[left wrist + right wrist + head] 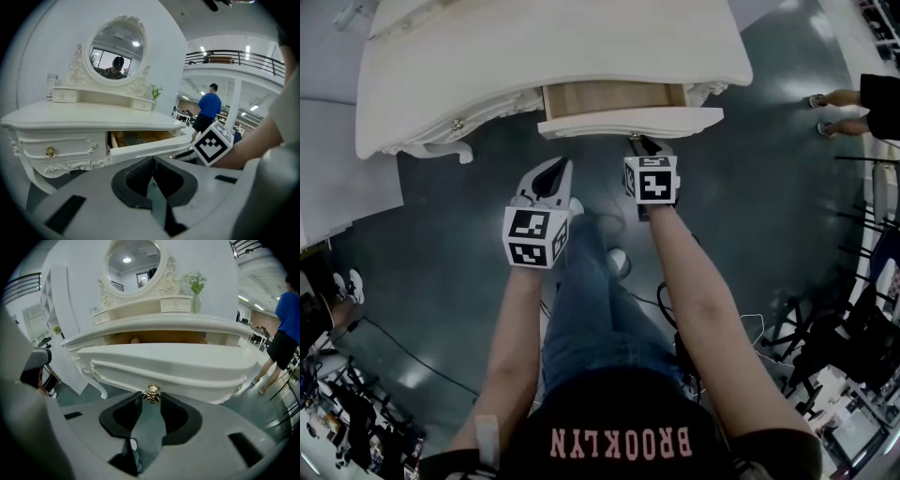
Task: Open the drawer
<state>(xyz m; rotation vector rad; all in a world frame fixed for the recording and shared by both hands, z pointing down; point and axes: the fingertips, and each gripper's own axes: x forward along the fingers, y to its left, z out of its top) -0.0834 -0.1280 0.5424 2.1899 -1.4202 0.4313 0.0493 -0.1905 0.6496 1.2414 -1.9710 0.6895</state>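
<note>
A white dressing table (553, 47) has its right-hand drawer (628, 122) pulled partly out, so the wooden inside shows. In the right gripper view the drawer front (164, 366) fills the middle, and my right gripper (151, 400) is shut on its small brass knob (151, 393). From the head view that gripper (643, 145) sits just under the drawer front. My left gripper (555, 169) hangs to the left and nearer to me, shut with nothing in it (152, 164). It looks at the open drawer (145, 145) from the side.
The left drawer (61, 147) is closed, with its own brass knob (49, 151). An oval mirror (117, 51) and a flower vase (196, 291) stand on the table top. A person in a blue shirt (208, 110) stands to the right. Cables (394, 347) and equipment (853, 328) lie on the floor around me.
</note>
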